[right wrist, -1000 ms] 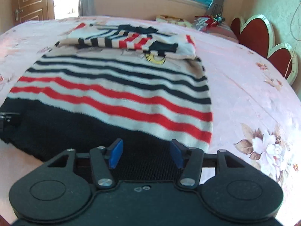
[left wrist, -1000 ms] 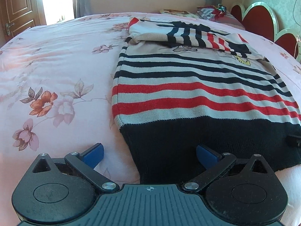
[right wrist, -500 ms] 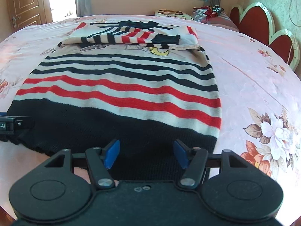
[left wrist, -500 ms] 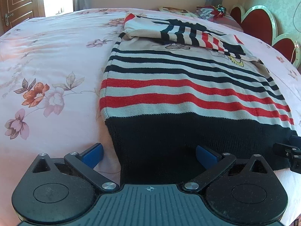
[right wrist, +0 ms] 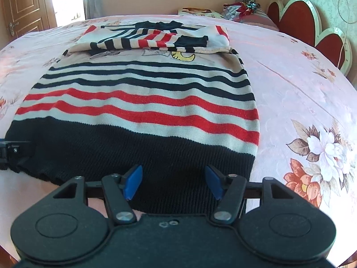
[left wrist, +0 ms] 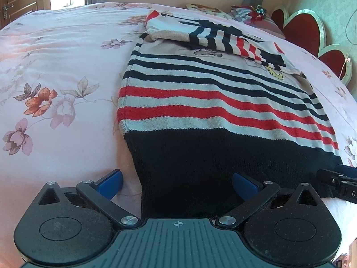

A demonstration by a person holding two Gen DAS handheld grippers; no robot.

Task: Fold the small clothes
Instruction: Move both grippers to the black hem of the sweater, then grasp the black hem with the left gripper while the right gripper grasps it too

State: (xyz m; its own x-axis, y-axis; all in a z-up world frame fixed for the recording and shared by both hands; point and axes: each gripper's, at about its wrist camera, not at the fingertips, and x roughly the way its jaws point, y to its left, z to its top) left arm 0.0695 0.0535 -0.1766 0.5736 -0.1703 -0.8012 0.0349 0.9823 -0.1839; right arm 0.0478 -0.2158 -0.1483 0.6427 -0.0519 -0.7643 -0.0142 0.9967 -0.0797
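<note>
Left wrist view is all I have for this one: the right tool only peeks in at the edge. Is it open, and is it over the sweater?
Observer: Open. The right wrist view shows the right tool with its blue pads apart above the sweater's black hem, not pressing on it.
Operator: My left tool hides the hem's left corner. How does the corner lie?
Observer: From the right wrist view that corner looks ruffled rather than flat, just below where the left tool comes in at the picture's edge.
</note>
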